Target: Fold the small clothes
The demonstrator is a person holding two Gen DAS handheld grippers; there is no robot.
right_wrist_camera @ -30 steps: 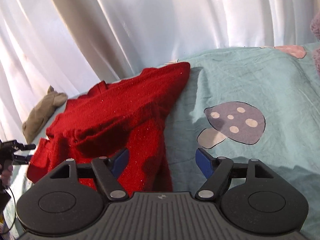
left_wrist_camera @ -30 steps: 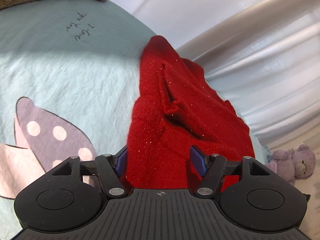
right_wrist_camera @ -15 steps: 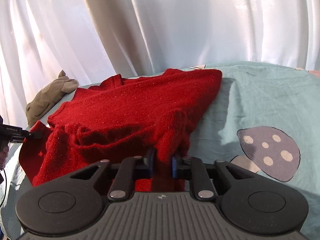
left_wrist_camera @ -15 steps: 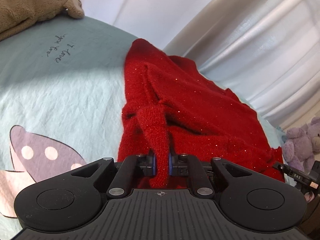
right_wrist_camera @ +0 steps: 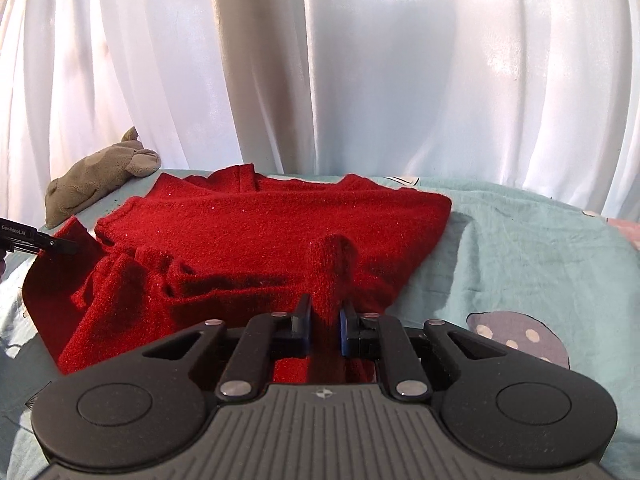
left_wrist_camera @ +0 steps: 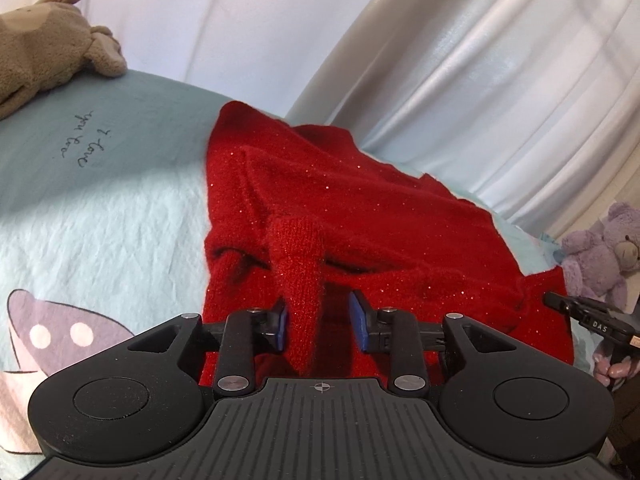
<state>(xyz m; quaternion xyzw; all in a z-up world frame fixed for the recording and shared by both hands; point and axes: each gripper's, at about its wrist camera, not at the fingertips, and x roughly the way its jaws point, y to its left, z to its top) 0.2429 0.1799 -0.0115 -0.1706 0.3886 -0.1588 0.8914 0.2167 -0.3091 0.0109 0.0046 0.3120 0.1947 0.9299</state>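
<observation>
The left gripper [left_wrist_camera: 322, 322] had clamped a pinch of the red sweater [left_wrist_camera: 360, 216] half a second ago; now its jaws are opening, the raised fold leaning on one pad only. The right gripper [right_wrist_camera: 323, 322], wide apart a second ago, stays closed on the sweater's near edge [right_wrist_camera: 326, 276]. The sweater lies bunched on the teal sheet [right_wrist_camera: 520, 240], more of it lifted than before. Beyond sit a brown plush [left_wrist_camera: 44, 40], a purple teddy [left_wrist_camera: 600, 248] and white curtains [right_wrist_camera: 360, 60]

Home bedroom: mushroom-print bedsheet [right_wrist_camera: 520, 248], white curtains [right_wrist_camera: 360, 80], purple teddy bear [left_wrist_camera: 600, 252].
</observation>
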